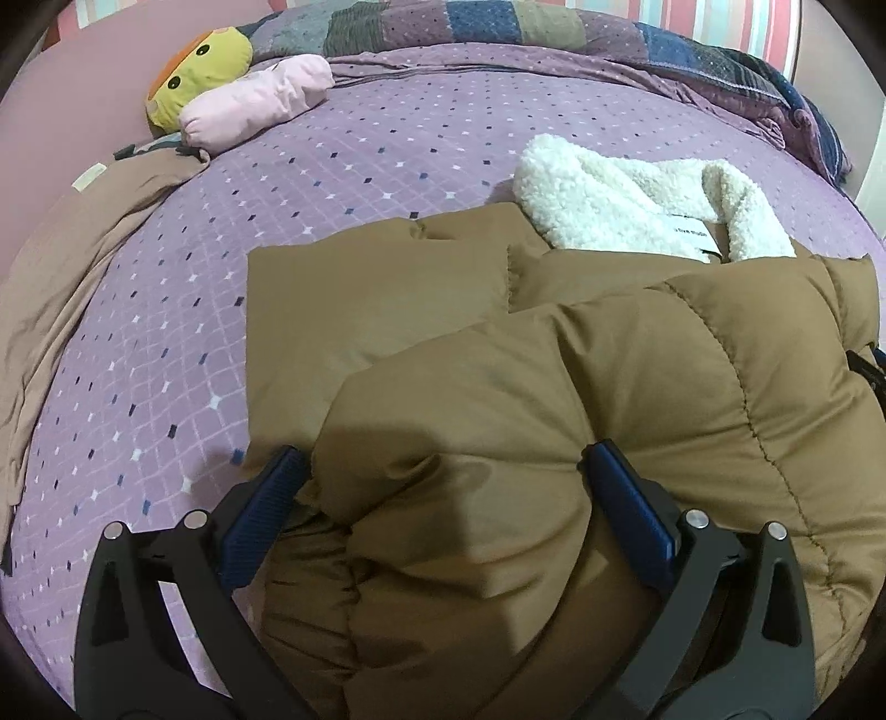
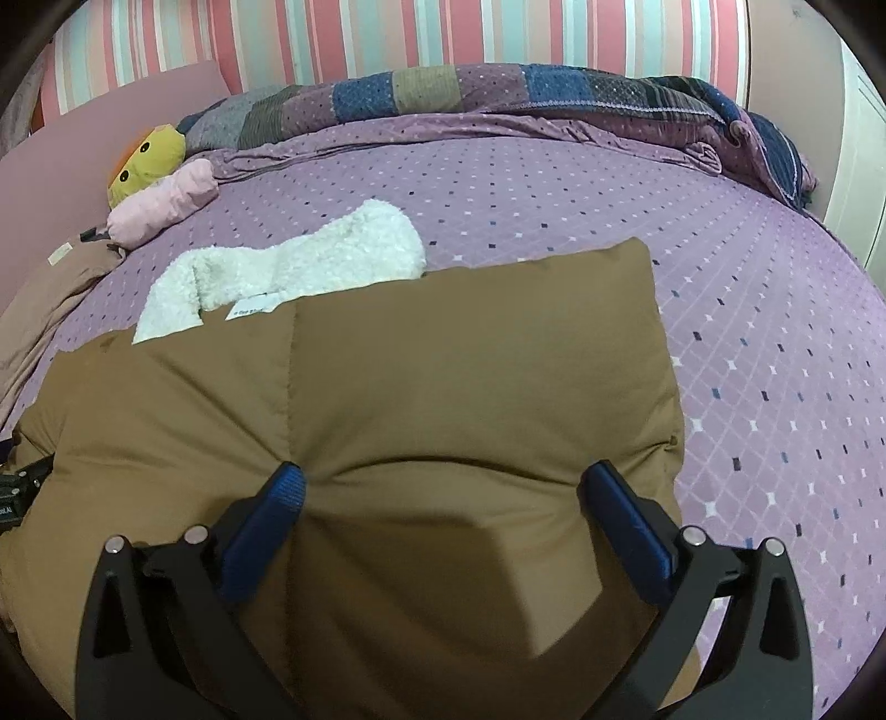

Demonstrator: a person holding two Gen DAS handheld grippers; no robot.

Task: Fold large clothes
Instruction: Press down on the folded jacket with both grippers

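A brown puffer jacket (image 1: 554, 387) with a white fleece collar (image 1: 626, 205) lies folded on the purple bedspread (image 1: 387, 138). My left gripper (image 1: 443, 465) stands wide open over its near left part. A thick fold bulges between the blue pads (image 1: 266, 515), which touch it without squeezing. In the right wrist view the jacket (image 2: 443, 360) spreads flat with the fleece collar (image 2: 310, 260) behind it. My right gripper (image 2: 443, 482) is open at full width, its fingertips resting on the puffy fabric.
A yellow plush toy (image 1: 199, 72) with a pink limb (image 1: 255, 105) lies at the far left. A tan garment (image 1: 72, 266) drapes along the left edge. A patchwork quilt (image 2: 498, 94) is bunched at the head of the bed below a striped wall (image 2: 387, 33).
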